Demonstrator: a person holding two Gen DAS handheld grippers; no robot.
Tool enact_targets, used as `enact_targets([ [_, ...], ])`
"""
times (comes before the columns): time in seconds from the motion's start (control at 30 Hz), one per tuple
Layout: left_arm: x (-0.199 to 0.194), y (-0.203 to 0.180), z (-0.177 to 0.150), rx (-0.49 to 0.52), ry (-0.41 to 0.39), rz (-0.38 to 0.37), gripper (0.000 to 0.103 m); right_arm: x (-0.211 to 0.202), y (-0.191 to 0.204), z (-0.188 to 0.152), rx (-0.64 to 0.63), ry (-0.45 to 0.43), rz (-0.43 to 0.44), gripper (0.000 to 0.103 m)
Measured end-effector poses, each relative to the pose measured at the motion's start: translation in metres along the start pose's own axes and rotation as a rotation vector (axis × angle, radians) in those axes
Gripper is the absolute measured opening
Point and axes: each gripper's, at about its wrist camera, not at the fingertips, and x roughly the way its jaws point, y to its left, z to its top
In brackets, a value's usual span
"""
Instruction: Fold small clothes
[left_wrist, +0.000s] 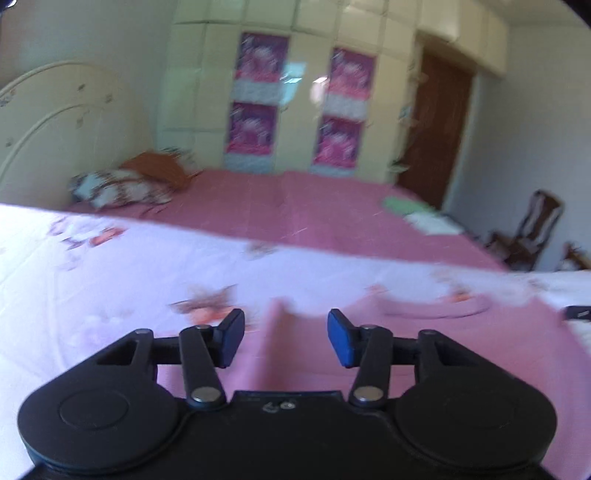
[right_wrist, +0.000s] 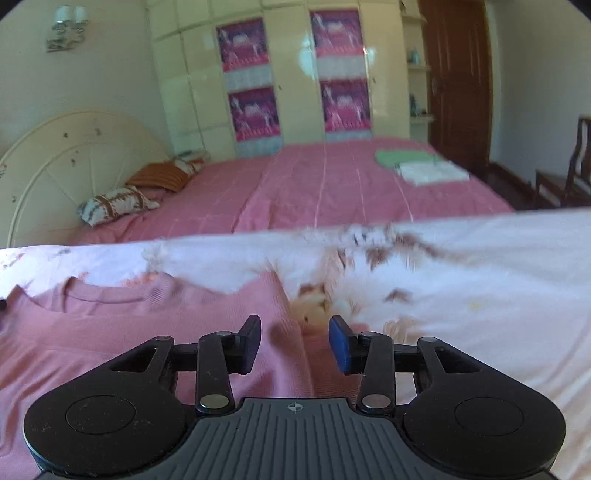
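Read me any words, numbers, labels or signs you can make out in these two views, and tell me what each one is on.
No text can be read with certainty.
Posters on the wardrobe doors: pink and purple prints, any lettering too blurred to read.
Left tongs: small embossed marks on the black body, perhaps digits, too blurred to tell.
Right tongs: only a small crosshair symbol on the ribbed body, no words.
Pink top and white flowered sheet: no label or writing visible.

Pink bed (right_wrist: 332, 184) w/ pillows (right_wrist: 114, 206); wardrobe (right_wrist: 288, 74); brown door (right_wrist: 458, 81)
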Motion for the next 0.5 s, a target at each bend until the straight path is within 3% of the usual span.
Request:
enact_targets([
  [0.13, -0.007, -0.079, -0.021, 0.075, 0.042, -0.181, 0.057, -0.019, 0.066, -0.014, -0.15, 0.022, 0.191, 0.04],
  [0.23, 0.002, -0.112, -0.047, 0.167, 0.083, -0.201, 0.062, -0.014, 0.107, -0.035, -0.204, 0.07, 0.299, 0.041],
  [0.33, 0.011, -0.1, -0.061, 0.198, 0.107, -0.123, 0.062, -0.009, 0.122, -0.051, -0.302, 0.078, 0.267, 0.041],
  [0.37, 0.012, -0.083, -0.061, 0.162, 0.105, -0.086, 0.063, -0.008, 0.113, -0.053, -0.283, 0.068, 0.232, 0.041],
  [0.43, 0.005, -0.048, -0.062, 0.078, 0.105, -0.029, 0.063, -0.003, 0.082, -0.049, -0.193, 0.074, 0.079, 0.041],
  [0.47, 0.001, -0.036, -0.061, 0.074, 0.105, -0.004, 0.058, 0.0, 0.063, -0.047, -0.148, 0.092, 0.032, 0.04],
  [0.5, -0.007, -0.03, -0.061, 0.096, 0.098, 0.027, 0.058, -0.002, 0.048, -0.047, -0.114, 0.103, 0.052, 0.039],
])
